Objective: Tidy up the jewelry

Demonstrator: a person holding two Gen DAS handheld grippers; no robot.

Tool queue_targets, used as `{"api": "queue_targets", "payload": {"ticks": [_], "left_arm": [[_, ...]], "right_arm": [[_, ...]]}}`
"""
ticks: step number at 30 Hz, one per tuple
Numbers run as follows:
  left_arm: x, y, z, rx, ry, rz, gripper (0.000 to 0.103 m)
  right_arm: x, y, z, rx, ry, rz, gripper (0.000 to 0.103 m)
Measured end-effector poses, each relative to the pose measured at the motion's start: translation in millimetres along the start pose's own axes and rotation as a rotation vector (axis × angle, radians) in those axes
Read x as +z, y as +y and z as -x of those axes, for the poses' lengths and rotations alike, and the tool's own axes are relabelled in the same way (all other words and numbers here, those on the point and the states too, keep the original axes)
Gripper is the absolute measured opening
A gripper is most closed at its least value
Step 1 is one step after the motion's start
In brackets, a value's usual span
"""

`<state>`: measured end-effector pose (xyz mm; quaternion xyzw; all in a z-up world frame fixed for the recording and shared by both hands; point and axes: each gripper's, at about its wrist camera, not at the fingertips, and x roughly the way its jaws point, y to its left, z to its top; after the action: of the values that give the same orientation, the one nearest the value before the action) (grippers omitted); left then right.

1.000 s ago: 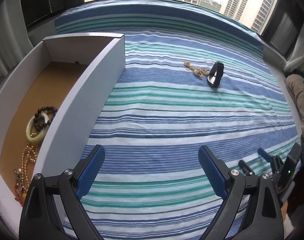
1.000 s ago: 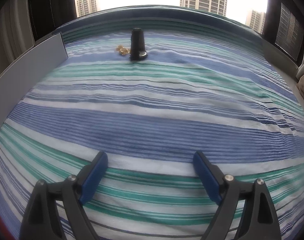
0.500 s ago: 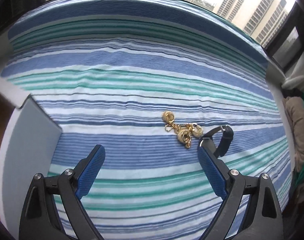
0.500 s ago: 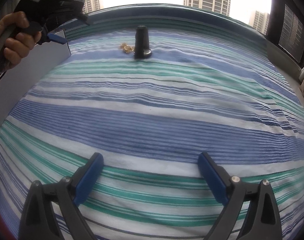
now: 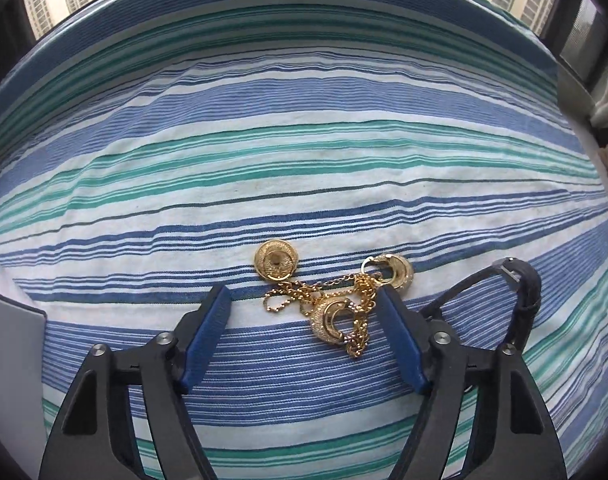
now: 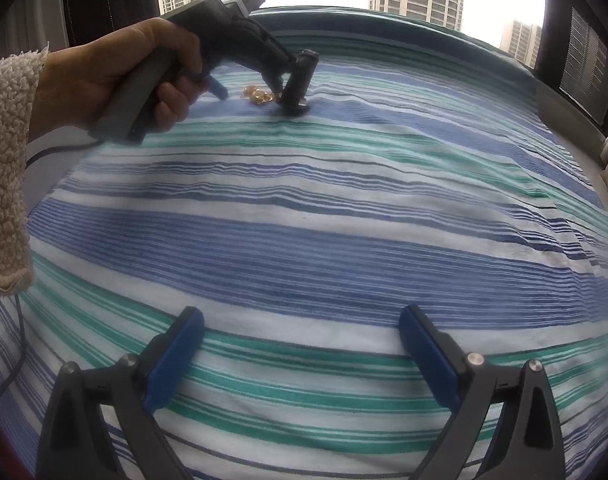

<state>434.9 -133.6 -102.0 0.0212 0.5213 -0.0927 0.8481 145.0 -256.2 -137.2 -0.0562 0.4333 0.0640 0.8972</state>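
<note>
A tangled gold chain with round gold pendants (image 5: 332, 296) lies on the striped cloth (image 5: 304, 160). My left gripper (image 5: 306, 296) is open, low over the cloth, with its blue fingers on either side of the chain. A black watch (image 5: 520, 280) lies just right of the right finger. In the right wrist view the gold chain (image 6: 259, 96) and the black watch (image 6: 297, 84) show far off, with the hand-held left gripper (image 6: 271, 80) over them. My right gripper (image 6: 299, 316) is open and empty above the near cloth.
A corner of the white box (image 5: 7, 344) shows at the left edge of the left wrist view. A sleeved hand (image 6: 103, 76) holds the left gripper. Windows with tower blocks lie beyond the cloth's far edge.
My left gripper has moved forward and down from beside the box to the gold chain, which now sits between its fingers. The right gripper has barely moved.
</note>
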Motion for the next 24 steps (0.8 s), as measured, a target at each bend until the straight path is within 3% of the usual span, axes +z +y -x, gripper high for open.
{"api": "queue_targets", "payload": {"ticks": [2, 5, 13, 18, 24], "left_arm": [[1, -4, 4, -0.012, 0.007, -0.018, 0.020], [0, 4, 14, -0.048, 0.024, 0.017, 0.006], [-39, 51, 101, -0.149, -0.052, 0.067, 0.004], [-88, 77, 164, -0.221, -0.116, 0.087, 0.004], [-157, 102, 211, -0.277, -0.159, 0.129, 0.004]], "right_arm": [[0, 0, 0, 0.001, 0.000, 0.000, 0.101], [0, 1, 0, 0.000, 0.000, 0.001, 0.101], [-1, 0, 0, 0.000, 0.000, 0.001, 0.101], [-1, -1, 0, 0.000, -0.001, 0.002, 0.101], [-2, 0, 0, -0.003, 0.000, 0.002, 0.101]]}}
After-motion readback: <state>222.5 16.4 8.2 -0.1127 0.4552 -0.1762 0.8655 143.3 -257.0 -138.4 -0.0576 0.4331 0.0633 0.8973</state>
